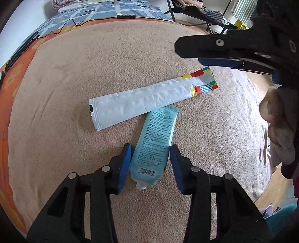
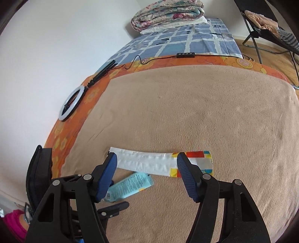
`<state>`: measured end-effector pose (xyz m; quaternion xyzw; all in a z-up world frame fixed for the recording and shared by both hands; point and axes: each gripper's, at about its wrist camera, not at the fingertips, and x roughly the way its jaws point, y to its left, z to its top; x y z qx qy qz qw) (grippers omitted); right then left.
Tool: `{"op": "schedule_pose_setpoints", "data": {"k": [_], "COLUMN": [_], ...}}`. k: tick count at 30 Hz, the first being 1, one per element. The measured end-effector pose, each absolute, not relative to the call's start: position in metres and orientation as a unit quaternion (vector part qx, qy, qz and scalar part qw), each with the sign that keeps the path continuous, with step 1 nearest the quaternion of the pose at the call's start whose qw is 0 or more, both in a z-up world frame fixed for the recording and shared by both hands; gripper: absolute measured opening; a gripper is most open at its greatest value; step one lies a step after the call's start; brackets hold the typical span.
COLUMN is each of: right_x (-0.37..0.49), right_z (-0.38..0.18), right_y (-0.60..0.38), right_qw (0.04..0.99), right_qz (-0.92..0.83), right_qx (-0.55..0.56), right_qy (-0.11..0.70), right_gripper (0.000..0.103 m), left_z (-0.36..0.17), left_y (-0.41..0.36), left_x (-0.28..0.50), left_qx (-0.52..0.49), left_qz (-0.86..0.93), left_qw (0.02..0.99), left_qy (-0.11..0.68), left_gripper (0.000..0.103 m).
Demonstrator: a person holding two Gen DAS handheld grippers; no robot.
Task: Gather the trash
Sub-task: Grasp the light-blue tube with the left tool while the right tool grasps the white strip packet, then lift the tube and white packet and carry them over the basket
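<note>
A light blue squeezed tube [image 1: 154,145] without a cap lies on the tan blanket [image 1: 93,65], its far end tucked under a long white wrapper [image 1: 142,101] with a colourful end. My left gripper [image 1: 149,149] is open, its blue pads on either side of the tube's lower half, close to it. My right gripper [image 2: 147,158] is open and empty, hovering above the wrapper [image 2: 149,162]; the tube [image 2: 130,185] shows below it. The right gripper also shows in the left wrist view [image 1: 224,54] at the upper right.
The blanket covers an orange flowered sheet [image 2: 78,104] on a bed. A ring light [image 2: 72,102], a black cable with a remote [image 2: 186,55] and folded quilts [image 2: 168,15] lie toward the wall. A folding chair [image 2: 271,28] stands on the wooden floor at right.
</note>
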<state>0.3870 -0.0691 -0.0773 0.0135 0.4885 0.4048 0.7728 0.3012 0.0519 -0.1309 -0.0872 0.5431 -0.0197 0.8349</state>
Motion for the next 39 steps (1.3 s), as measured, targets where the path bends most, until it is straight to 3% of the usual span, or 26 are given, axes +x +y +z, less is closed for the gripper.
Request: {"op": "schedule_pose_setpoints", "data": {"k": [11,15,20,34,37,39], "right_x": [0.405,0.397,0.378,0.35,0.338,0.336], "right_z": [-0.116,-0.132,-0.13,-0.127,-0.129,-0.128], "right_y": [-0.042,-0.047,-0.051,0.005,0.01,0.003], "right_qw": [0.757,0.731,0.71,0.779,0.786,0.784], "right_qz": [0.393,0.405,0.43,0.374,0.364,0.367], "right_qx": [0.006,0.019,0.013,-0.159,-0.201,-0.194], "right_qy": [0.522,0.55,0.557,0.477,0.457,0.462], "right_gripper": [0.065,0.055,0.055,0.055,0.04,0.023], "left_z": [-0.126,-0.124,-0.122,-0.124,-0.123,-0.12], "left_y": [0.067,0.078,0.096,0.129,0.132,0.132], "left_x": [0.286,0.275,0.258,0.241,0.241,0.237], "left_qx": [-0.093,-0.085,-0.079,-0.113,-0.116,-0.117], "left_qz": [-0.014,-0.002,0.024,0.073,0.077,0.078], "left_qw": [0.834,0.832,0.831,0.832,0.831,0.833], "left_qy": [0.544,0.549,0.551,0.539,0.538,0.535], "left_gripper": [0.038,0.038,0.038,0.038,0.038,0.038]}}
